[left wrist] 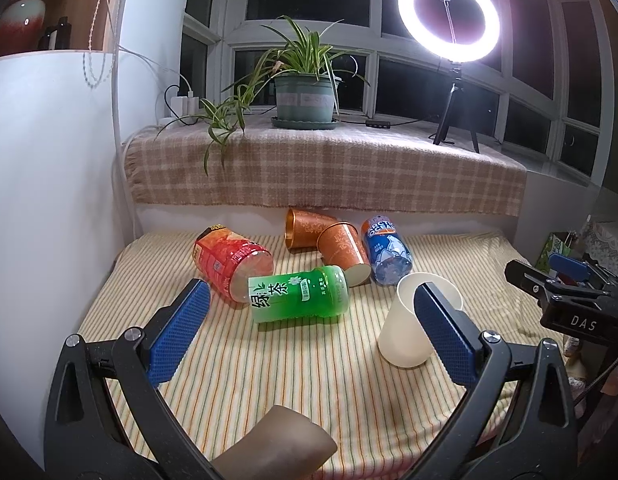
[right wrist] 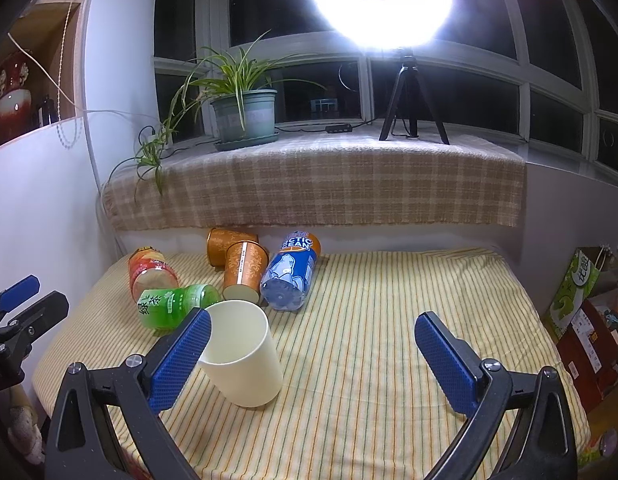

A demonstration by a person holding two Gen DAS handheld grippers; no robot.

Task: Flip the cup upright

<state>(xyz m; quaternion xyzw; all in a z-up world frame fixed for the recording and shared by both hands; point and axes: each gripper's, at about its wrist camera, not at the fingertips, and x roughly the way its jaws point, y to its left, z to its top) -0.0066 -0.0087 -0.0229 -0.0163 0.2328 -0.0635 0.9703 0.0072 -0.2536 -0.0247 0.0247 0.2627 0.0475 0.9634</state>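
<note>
A cream plastic cup (left wrist: 409, 328) stands upright, mouth up, on the striped cloth; it also shows in the right wrist view (right wrist: 245, 360). My left gripper (left wrist: 311, 308) is open and empty, its right finger (left wrist: 445, 332) in front of the cup. My right gripper (right wrist: 313, 340) is open and empty, its left finger (right wrist: 181, 356) just beside the cup's rim. Two orange patterned cups (left wrist: 341, 248) lie on their sides at the back. A brown cup (left wrist: 277, 448) lies near the left gripper's base.
A red bottle (left wrist: 229, 260), a green tea bottle (left wrist: 297, 294) and a blue bottle (left wrist: 385, 250) lie on the cloth (left wrist: 269, 360). A plaid-covered sill (left wrist: 329, 168) carries a potted plant (left wrist: 305, 92) and a ring light (left wrist: 449, 12). Boxes (right wrist: 585, 320) stand at the right.
</note>
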